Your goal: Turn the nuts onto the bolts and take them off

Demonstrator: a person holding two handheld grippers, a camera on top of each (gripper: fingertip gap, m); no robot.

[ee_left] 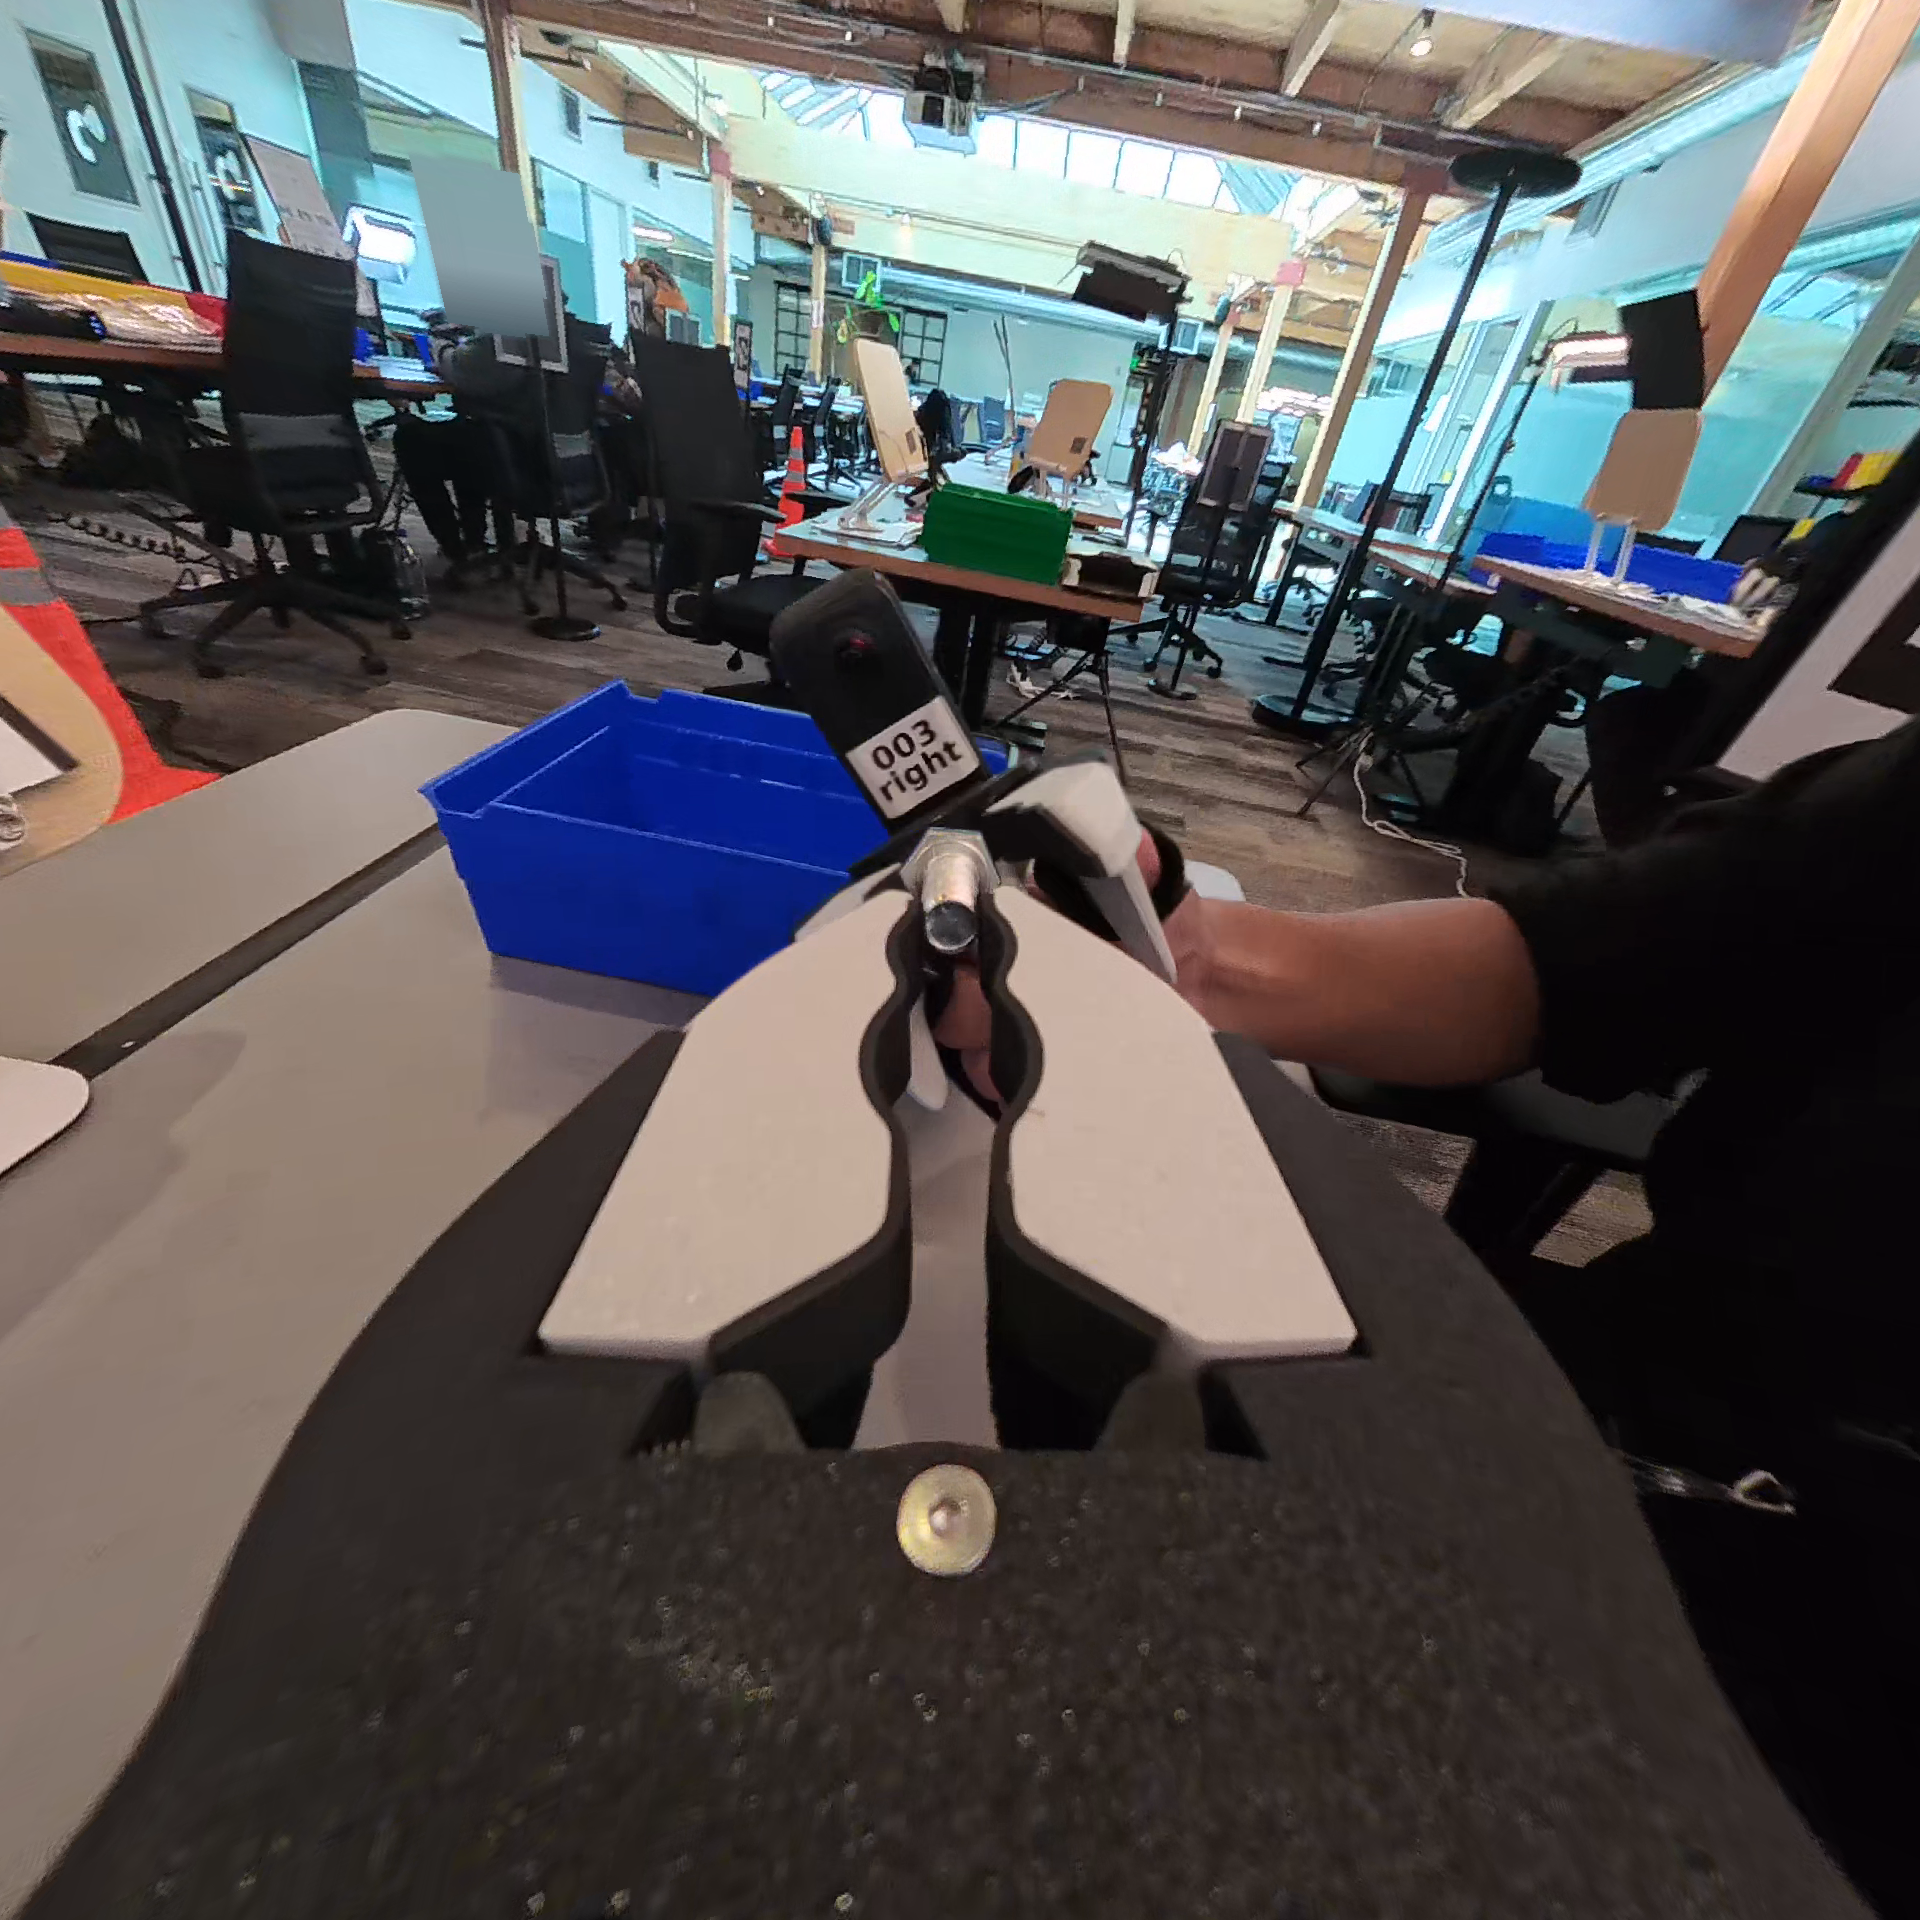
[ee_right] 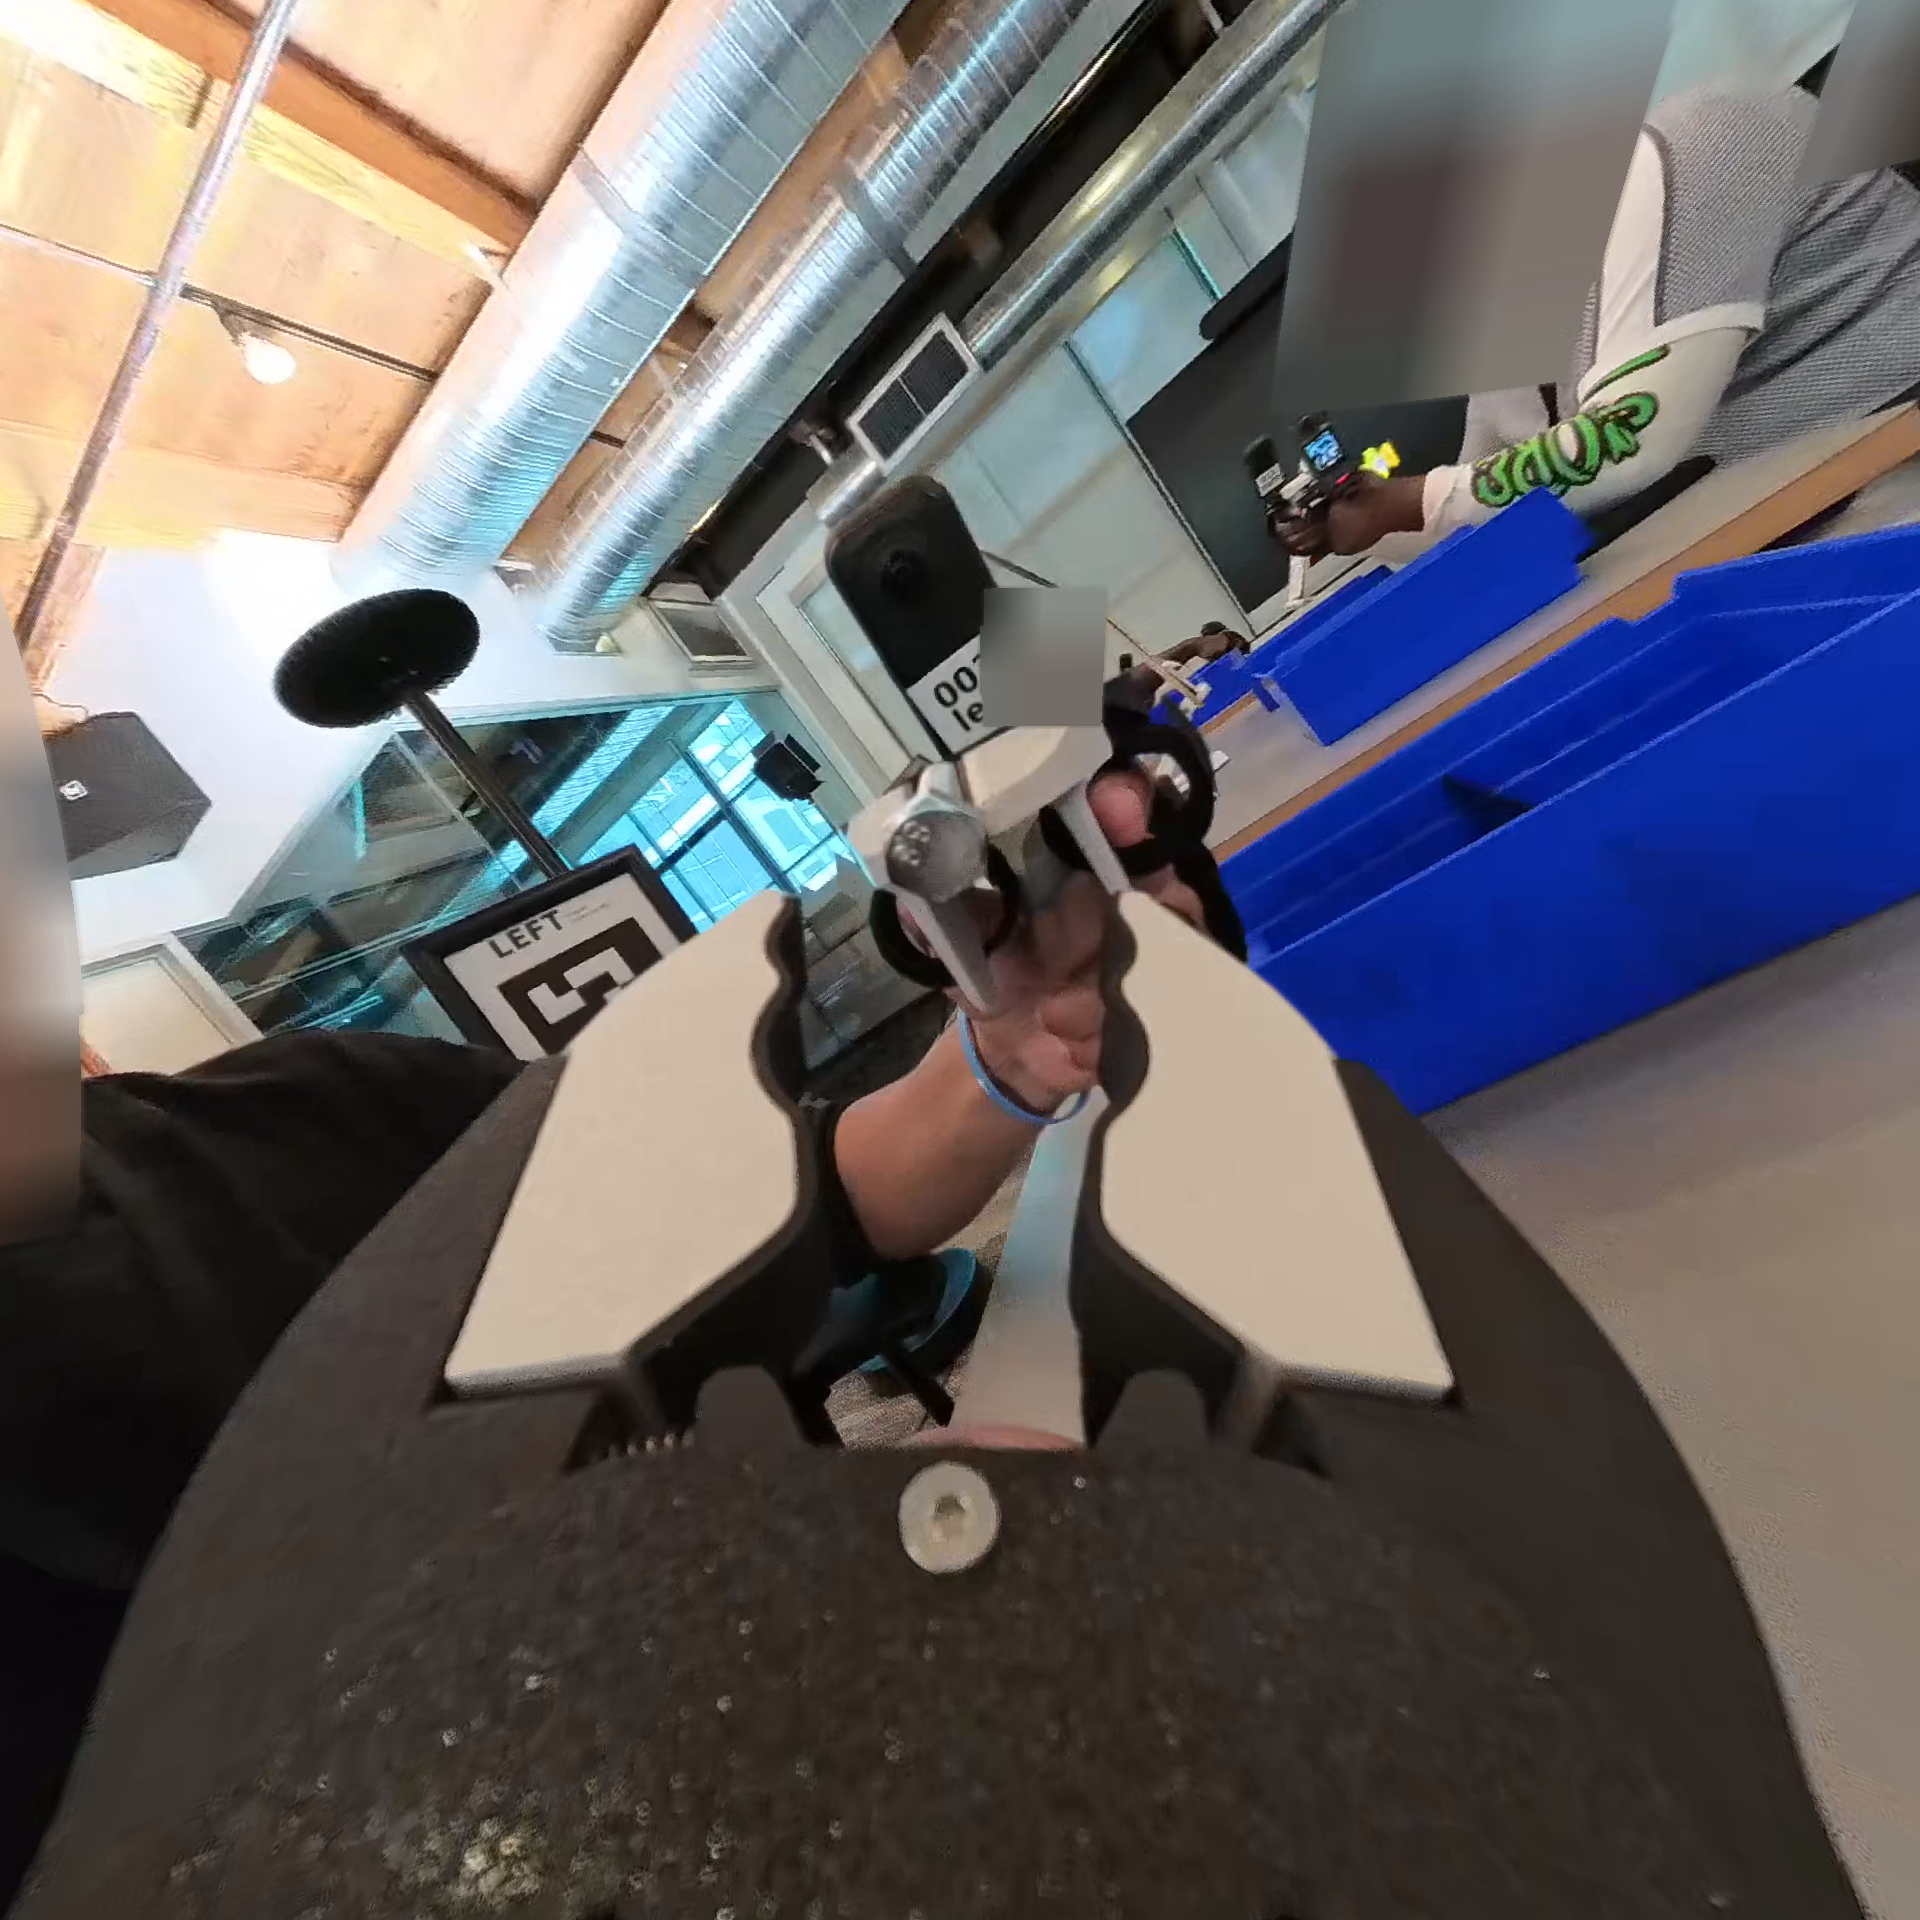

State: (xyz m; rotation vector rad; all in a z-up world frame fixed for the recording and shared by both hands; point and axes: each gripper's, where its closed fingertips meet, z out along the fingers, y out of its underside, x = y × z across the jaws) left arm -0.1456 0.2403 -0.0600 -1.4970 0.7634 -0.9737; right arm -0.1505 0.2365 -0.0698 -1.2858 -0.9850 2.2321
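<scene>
Left claw: the white, black-edged left claw (ee_left: 948, 914) is closed on a silver steel bolt (ee_left: 951, 920); both fingertips press against the shaft.
Bolt position: it is held in the air above the grey tabletop (ee_left: 260, 1039), in front of the bin. It lies along the left claw's fingers, with its round plain end facing the left wrist camera.
Bolt far end: a hexagonal silver part sits at the end away from the left camera. In the right wrist view a stamped hex face (ee_right: 925, 847) points at the camera. I cannot tell whether a separate nut sits on the shaft.
Right claw: the matching white right claw (ee_right: 956, 925) is open, its fingers set well apart. The hex end of the bolt shows in the gap at its tips. I cannot tell whether either finger touches it.
Facing: the two claws point at each other, and each tool carries a black camera on top.
Hands: a right hand (ee_left: 1226, 956) with a black sleeve holds the right tool. A left hand (ee_right: 1049, 997) wearing a thin blue wristband (ee_right: 997, 1091) holds the left tool.
Bin: an open blue plastic bin (ee_left: 644, 831) stands on the tabletop beyond the claws.
</scene>
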